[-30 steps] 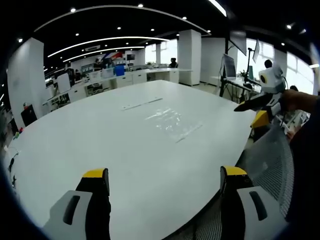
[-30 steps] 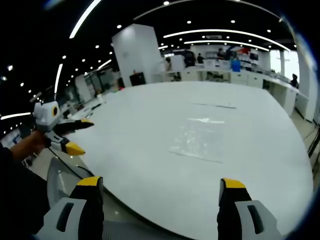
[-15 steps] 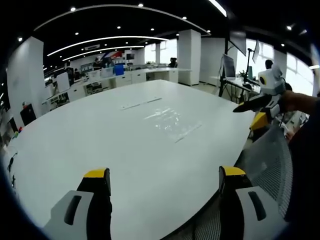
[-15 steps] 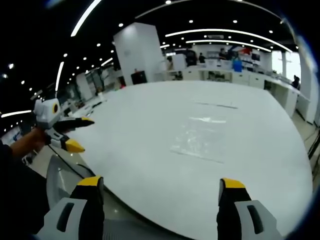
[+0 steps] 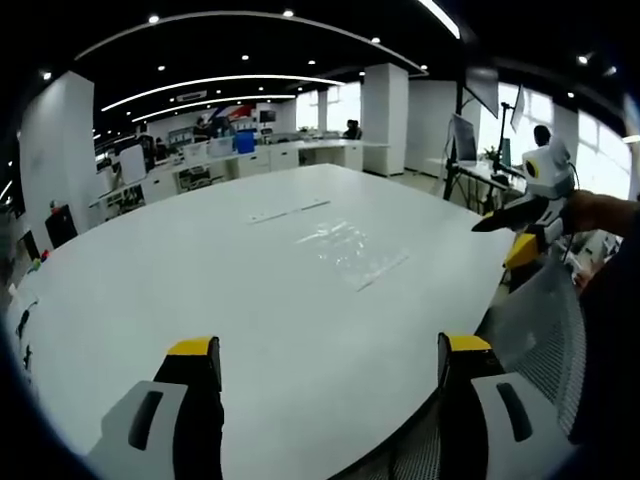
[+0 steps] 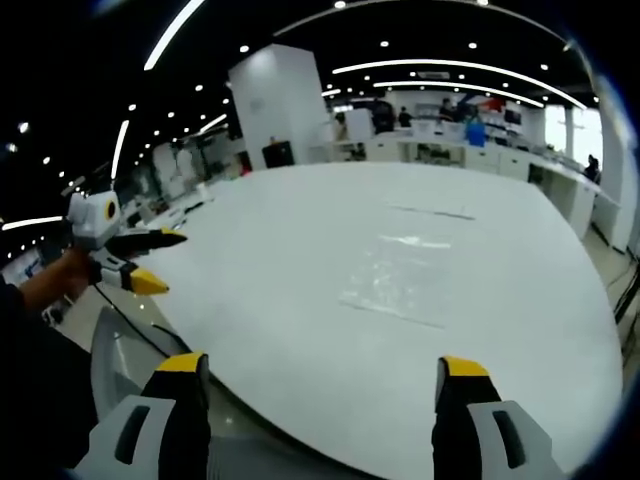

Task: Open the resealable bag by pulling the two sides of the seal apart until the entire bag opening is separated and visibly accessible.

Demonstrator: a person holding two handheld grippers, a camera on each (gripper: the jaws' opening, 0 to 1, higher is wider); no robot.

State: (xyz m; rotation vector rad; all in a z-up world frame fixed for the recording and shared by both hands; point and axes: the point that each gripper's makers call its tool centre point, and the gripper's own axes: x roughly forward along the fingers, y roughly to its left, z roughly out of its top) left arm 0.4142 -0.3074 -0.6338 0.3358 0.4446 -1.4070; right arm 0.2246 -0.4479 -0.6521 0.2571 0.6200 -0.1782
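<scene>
Clear plastic is the trouble here: the bag point(image 5: 352, 254) lies flat on the white counter point(image 5: 200, 290), out toward its middle, and it almost vanishes against that surface. Its seal looks like the thin strip along the edge nearest the counter's rim in the right gripper view point(image 6: 392, 312), but I cannot tell for sure which edge is the mouth. The likely failure, as I judge it, is a pinch on the wrong edge, or on both film layers at once, so that a pull drags the whole bag across the counter instead of parting the seal. Thin film lying flush also gives jaws little to get under; tips may skate on the counter.

Nothing shows inside the bag; it looks empty and closed. A second narrow clear strip point(image 5: 288, 211) lies beyond the bag on the counter, well apart from it; what it is I cannot say.

Both grippers hang off the counter's near rim, far from the bag, over a mesh chair back point(image 5: 535, 320). The left gripper point(image 5: 330, 365) has its jaws spread wide and holds nothing; the right gripper point(image 6: 325, 380) likewise stands wide and bare. Each shows in the other's view, jaws parted.
</scene>
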